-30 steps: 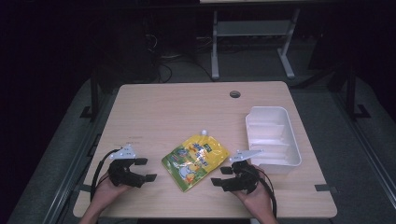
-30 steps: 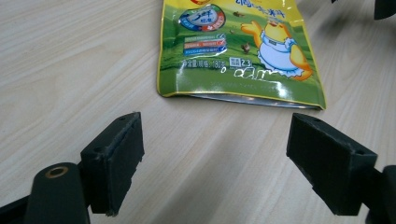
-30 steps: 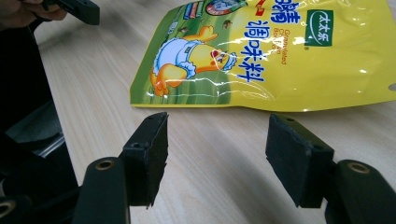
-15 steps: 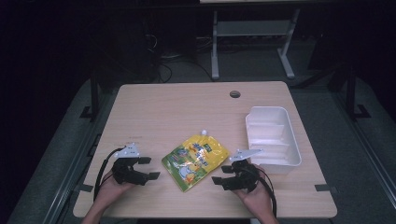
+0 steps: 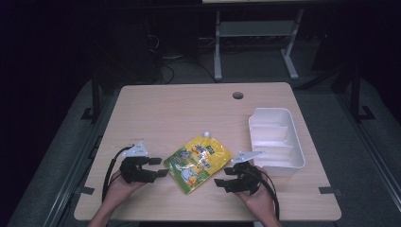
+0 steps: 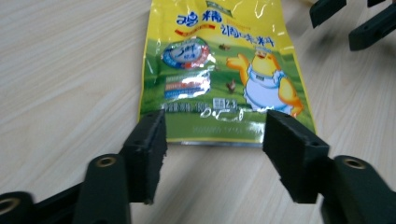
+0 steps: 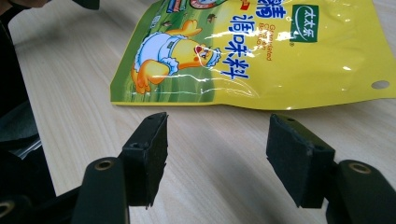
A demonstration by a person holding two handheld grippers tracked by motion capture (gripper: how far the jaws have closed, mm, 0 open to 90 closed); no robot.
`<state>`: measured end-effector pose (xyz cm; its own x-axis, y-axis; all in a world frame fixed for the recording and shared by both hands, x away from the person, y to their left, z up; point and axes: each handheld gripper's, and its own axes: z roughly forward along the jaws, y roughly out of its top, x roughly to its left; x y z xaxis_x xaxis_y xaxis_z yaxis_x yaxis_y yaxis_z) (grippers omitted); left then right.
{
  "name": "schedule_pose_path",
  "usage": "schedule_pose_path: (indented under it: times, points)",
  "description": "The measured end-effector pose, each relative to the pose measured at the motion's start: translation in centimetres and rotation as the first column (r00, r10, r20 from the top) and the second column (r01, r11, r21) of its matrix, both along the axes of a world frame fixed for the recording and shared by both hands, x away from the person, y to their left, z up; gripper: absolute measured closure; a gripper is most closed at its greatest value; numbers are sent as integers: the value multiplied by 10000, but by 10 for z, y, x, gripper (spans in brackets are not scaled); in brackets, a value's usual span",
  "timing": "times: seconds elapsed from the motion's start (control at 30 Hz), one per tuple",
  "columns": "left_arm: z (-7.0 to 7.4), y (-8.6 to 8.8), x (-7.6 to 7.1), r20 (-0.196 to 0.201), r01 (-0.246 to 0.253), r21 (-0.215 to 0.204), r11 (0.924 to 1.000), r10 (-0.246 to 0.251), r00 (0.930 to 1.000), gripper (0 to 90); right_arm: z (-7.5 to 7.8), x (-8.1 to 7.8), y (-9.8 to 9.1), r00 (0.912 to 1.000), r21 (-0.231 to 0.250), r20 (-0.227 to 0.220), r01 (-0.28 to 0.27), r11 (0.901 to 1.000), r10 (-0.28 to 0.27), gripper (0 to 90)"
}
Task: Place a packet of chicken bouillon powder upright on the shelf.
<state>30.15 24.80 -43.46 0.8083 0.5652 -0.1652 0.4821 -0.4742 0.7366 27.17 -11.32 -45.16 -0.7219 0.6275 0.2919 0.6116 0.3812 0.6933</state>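
Jaws of the left black handheld gripper [image 5: 160, 167] stand apart just left of a flat yellow-and-green glossy spouted pouch [image 5: 198, 162] lying on the pale wooden counter [image 5: 189, 113]. Right of the pouch, the right black handheld gripper [image 5: 222, 176] also has jaws apart. Farther right sits a white plastic compartmented tray [image 5: 297, 142].

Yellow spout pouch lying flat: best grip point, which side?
Judging by its pose, take the yellow spout pouch by its thin flat bottom seam, from the near-left side where the open left gripper already faces it. The body lies flat, so only edges fit between the fingers.
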Motion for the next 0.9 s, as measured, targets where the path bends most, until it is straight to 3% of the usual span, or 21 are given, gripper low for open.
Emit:
schedule_pose_path:
  times: [0.13, 0.37, 0.6, 0.77, 0.9]
  points:
    - [1, -8, 8, 78, -121, 85, 9999, 121, 9999, 504, 3, 4, -1, 9999, -44, 48, 124, 9999, -124, 377]
    - [-5, -20, 19, -164, -183, 318, 9993, 188, 9997, 678, 15, 16, -1, 9981, -85, 245, 567, 9984, -564, 379]
    - [-9, -23, 22, -253, -268, 471, 9985, 281, 9993, 766, 24, 34, 5, 9940, -366, 12, 1092, 9933, -1093, 389]
    - [-11, -28, 21, -274, -121, 518, 9986, 135, 9995, 848, 39, 52, 14, 9931, -490, -114, 1161, 9920, -1168, 381]
    - [-13, -32, 21, -247, -35, 831, 9965, 55, 9997, 866, 49, 70, 20, 9906, -748, -213, 1329, 9883, -1348, 380]
